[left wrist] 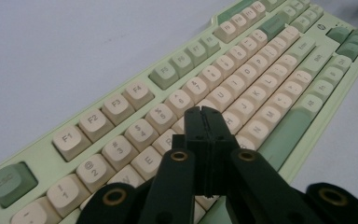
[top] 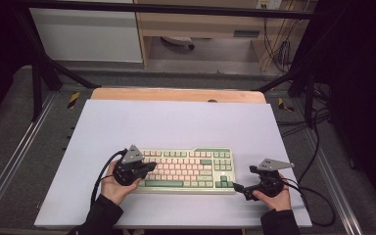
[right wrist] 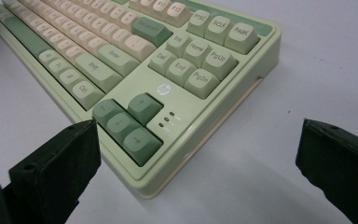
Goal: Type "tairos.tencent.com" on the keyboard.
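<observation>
1. The left gripper (left wrist: pixel 204 114) has its jaws pressed together on nothing, the joined tip hovering over the keyboard (top: pixel 186 169) near its left-middle letter keys, like a single finger poised to press.
2. The right gripper (right wrist: pixel 198 154) has its jaws spread wide, straddling the keyboard's front right corner beside the arrow keys (right wrist: pixel 128 123); neither pad touches the case.
3. To press well, I judge the tip should come straight down on one keycap's centre, lightly, while the right gripper steadies the corner so the board doesn't skid.
4. The keyboard lies at the near middle of the white table (top: pixel 176 122): a glossy pale-green plastic case with cream and sage keycaps, rounded and slightly dished.
</observation>
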A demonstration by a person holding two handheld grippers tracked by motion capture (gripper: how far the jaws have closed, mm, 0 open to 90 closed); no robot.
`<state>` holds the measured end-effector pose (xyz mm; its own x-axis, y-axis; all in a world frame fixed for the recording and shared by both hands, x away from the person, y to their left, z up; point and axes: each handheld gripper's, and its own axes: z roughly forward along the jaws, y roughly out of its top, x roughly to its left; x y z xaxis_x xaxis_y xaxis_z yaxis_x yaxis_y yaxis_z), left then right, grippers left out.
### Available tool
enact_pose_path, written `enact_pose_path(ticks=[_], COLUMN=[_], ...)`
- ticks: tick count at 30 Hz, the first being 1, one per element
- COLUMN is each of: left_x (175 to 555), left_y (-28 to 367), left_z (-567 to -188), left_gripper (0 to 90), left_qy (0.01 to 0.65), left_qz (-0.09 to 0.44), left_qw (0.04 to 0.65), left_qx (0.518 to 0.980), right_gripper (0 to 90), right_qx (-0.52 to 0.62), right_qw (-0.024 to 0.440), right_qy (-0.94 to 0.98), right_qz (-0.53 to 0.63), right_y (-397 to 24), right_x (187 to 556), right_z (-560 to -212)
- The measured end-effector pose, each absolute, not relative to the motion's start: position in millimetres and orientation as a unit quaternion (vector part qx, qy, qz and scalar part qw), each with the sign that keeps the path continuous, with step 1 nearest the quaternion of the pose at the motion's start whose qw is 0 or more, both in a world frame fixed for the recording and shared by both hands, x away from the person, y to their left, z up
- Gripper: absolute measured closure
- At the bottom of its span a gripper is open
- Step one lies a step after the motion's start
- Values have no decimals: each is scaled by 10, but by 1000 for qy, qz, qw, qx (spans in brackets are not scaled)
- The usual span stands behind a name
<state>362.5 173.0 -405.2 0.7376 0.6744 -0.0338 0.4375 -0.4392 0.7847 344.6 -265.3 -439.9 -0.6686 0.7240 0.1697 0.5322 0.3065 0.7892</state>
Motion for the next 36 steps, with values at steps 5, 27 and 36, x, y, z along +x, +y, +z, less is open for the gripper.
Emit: enact_pose_path(ticks=[5,27,36], left_x=[3584,3598,3599], left_y=[1832,2150,2114], left_z=[-4055,-4260,-4297], left_gripper=[898,899,899], left_qy=[336,370,366], left_qz=[149,154,153], left_qw=[409,384,383], left_qx=[835,832,834], right_gripper=[5,5,5], right_qx=[392,391,391], right_qw=[110,110,111], right_qy=[801,803,802], right_qz=[439,437,438], right_y=[-2653,-2643,-2644], right_x=[3445,3450,3449], right_z=[-4399,-4413,-4409])
